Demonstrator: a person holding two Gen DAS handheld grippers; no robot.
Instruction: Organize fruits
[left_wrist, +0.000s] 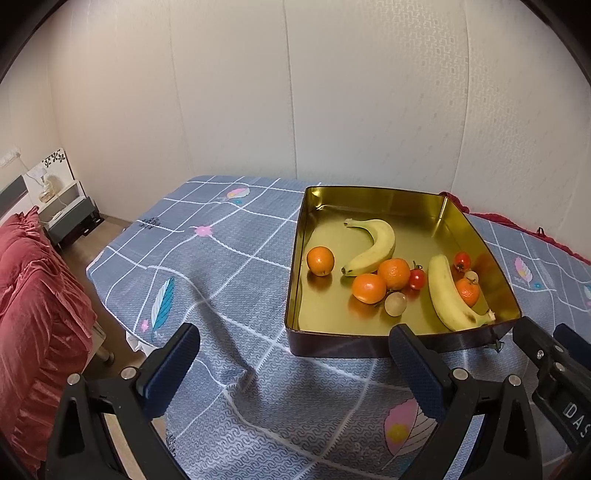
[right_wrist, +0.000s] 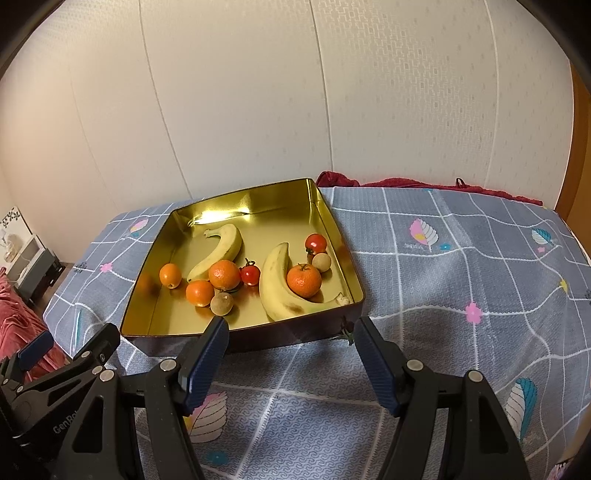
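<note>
Fruit sits loose in the gold-lined tin (left_wrist: 406, 195) on the checked bedcover (left_wrist: 221, 258) in the left wrist view: two bananas (left_wrist: 373, 245), four oranges (left_wrist: 320, 260), two cherry tomatoes (left_wrist: 417, 278) and two pale round fruits (left_wrist: 395, 303), mixed rather than sorted by kind. The left gripper (left_wrist: 295, 363) hovers short of the tin, jaws wide and empty. From the right wrist, the right gripper (right_wrist: 290, 360) also stands spread and empty before the tin's near wall. Whether this is a finished gathering or a pile awaiting sorting is unclear; any pick should come from above, squeezing round fruit gently.
</note>
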